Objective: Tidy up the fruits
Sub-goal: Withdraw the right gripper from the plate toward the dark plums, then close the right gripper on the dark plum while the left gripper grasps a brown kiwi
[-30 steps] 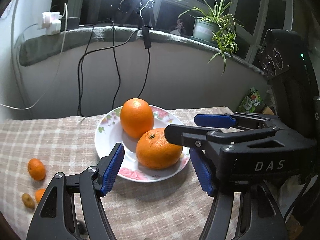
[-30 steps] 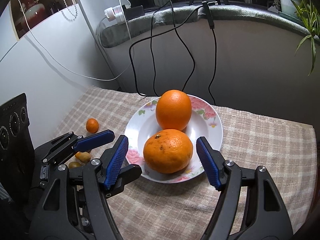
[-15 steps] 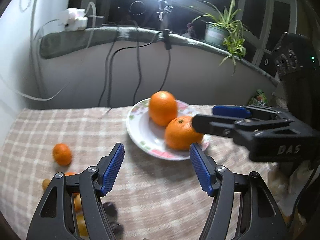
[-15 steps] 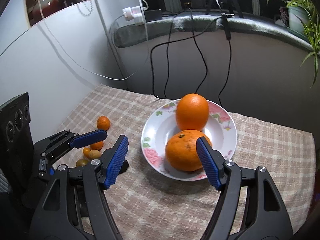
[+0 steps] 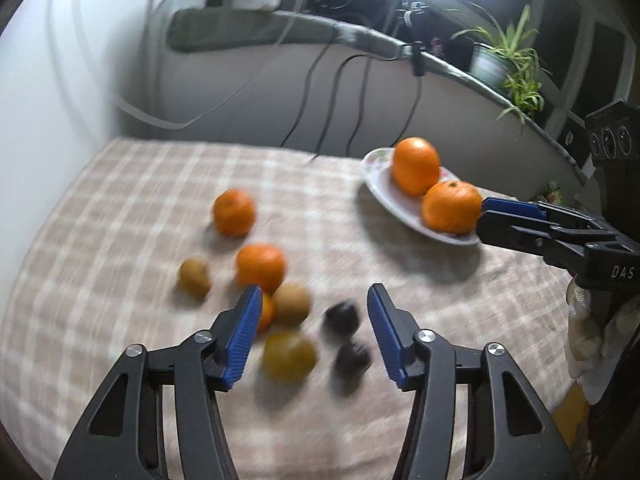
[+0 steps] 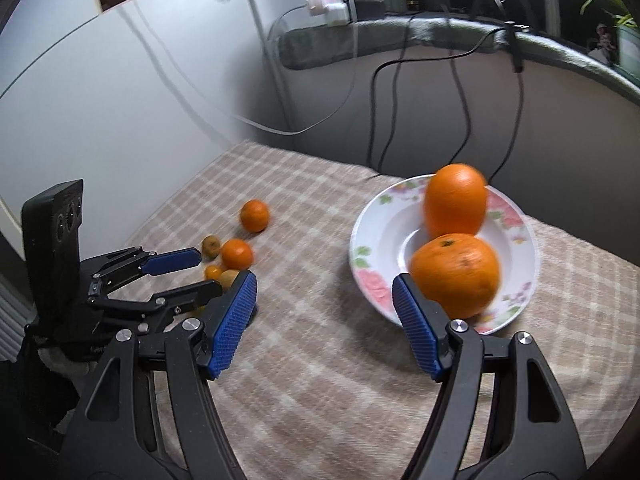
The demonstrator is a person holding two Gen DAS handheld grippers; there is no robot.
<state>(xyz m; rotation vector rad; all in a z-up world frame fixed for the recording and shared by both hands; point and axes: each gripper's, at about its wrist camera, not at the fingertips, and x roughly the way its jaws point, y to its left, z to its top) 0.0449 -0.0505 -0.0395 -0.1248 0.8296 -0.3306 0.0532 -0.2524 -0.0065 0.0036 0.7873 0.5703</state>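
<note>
1. The left gripper (image 5: pixel 312 334) hangs over a cluster of small fruit on the checked tablecloth (image 5: pixel 120 240). Its jaws have just been closing and now stand partly apart, pressing on nothing.
2. Seen between its blue pads (image 5: pixel 242 334) are a yellowish fruit (image 5: pixel 289 356), a brown kiwi-like fruit (image 5: pixel 292 304) and two dark round fruits (image 5: pixel 342 317) (image 5: pixel 352 358); all are blurred, and whether any lies level with the pads cannot be told.
3. A small orange piece (image 5: pixel 266 312) peeks out just behind the left pad.
4. Beyond the pads lie a mandarin (image 5: pixel 261 266), a second brown fruit (image 5: pixel 195 277) to its left, and another mandarin (image 5: pixel 234 212) farther back, set apart from the rest.
5. The right gripper (image 6: pixel 324 324) stands wide and empty above bare cloth, between the small fruit and the plate.
6. Its right pad (image 6: pixel 416 328) overlaps the near rim of the flowered plate (image 6: pixel 372 248) in this view; contact cannot be told.
7. On the plate sit two large oranges (image 6: pixel 456 274) (image 6: pixel 456 200), touching, one behind the other.
8. Behind the table, black cables (image 6: pixel 460 92) hang from a grey padded ledge (image 6: pixel 400 40), and a potted spider plant (image 5: pixel 504 60) stands on it.
</note>
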